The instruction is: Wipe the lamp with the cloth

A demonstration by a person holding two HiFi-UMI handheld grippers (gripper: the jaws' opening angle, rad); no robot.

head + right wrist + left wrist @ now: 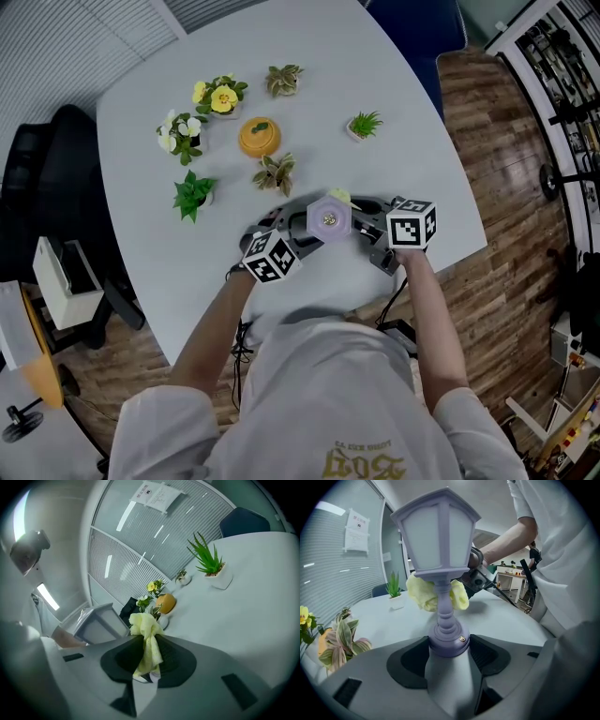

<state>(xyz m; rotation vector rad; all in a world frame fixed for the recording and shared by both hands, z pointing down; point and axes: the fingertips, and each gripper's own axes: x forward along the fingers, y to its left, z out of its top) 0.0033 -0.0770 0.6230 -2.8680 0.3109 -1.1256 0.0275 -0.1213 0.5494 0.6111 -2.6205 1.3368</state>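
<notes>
Lamp: the lilac lantern-style lamp [440, 531] stands upright at the near edge of the counter [394, 112], close in front of the person.
Left claw: the left claw [449, 654] is clamped on the lamp's round base, one jaw on each side, steadying it.
Right claw: the right claw [149, 660] is clenched on the yellow cloth [147, 641], whose bunched end sticks out past the jaws.
Cloth position: in the left gripper view it sits behind the stem just under the lantern head, showing on both sides, apparently touching.
Step in hand: wiping looks under way, at the neck below the head.
Next move: probably drag the cloth around the stem or up over the panes. This calls for light pressure and a firm hold on the base so the lamp does not tip.
</notes>
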